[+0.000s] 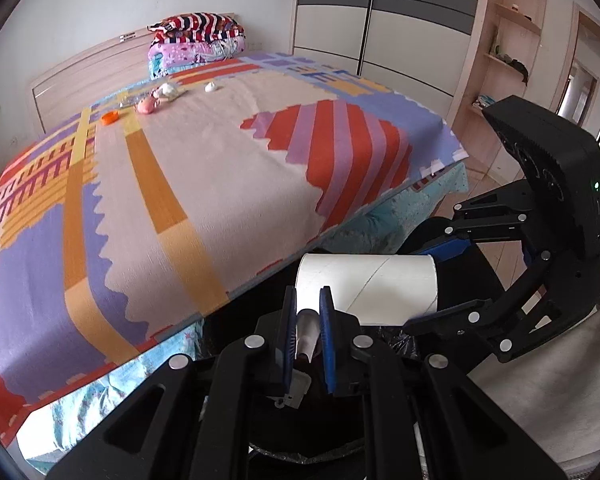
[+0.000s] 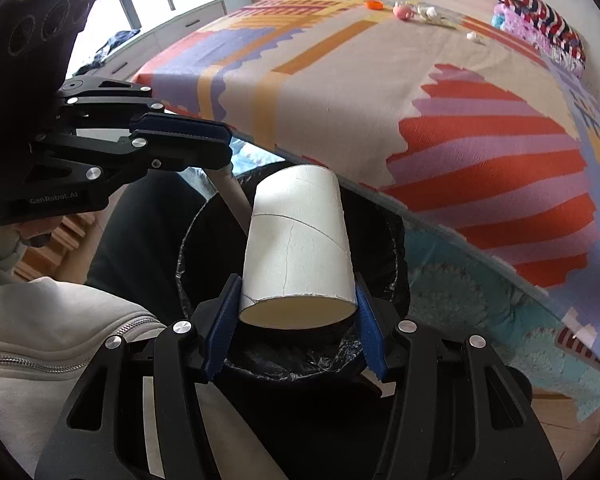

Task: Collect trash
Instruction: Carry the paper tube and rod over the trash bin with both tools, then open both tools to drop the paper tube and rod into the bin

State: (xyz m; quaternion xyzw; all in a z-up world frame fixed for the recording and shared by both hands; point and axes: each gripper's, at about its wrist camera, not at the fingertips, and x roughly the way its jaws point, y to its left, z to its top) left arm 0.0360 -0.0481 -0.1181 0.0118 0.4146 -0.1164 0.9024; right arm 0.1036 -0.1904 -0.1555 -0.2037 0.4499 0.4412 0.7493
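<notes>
My right gripper (image 2: 296,312) is shut on a wide white cardboard tube (image 2: 300,240) and holds it over a black-lined trash bin (image 2: 384,240) beside the bed. The tube also shows in the left wrist view (image 1: 368,288). My left gripper (image 1: 308,324) is shut on a thin rolled white paper stick (image 1: 306,334), also over the bin; the stick shows in the right wrist view (image 2: 232,192). More trash lies at the far end of the bed: an orange cap (image 1: 110,118), a pink lump (image 1: 146,106) and white crumpled pieces (image 1: 168,90).
The bed (image 1: 220,168) has a patterned cover in red, purple and orange. Folded blankets (image 1: 196,40) lie at its head. A wardrobe (image 1: 380,28) and shelves (image 1: 508,40) stand to the right. The person's grey sleeve (image 2: 60,328) is close by.
</notes>
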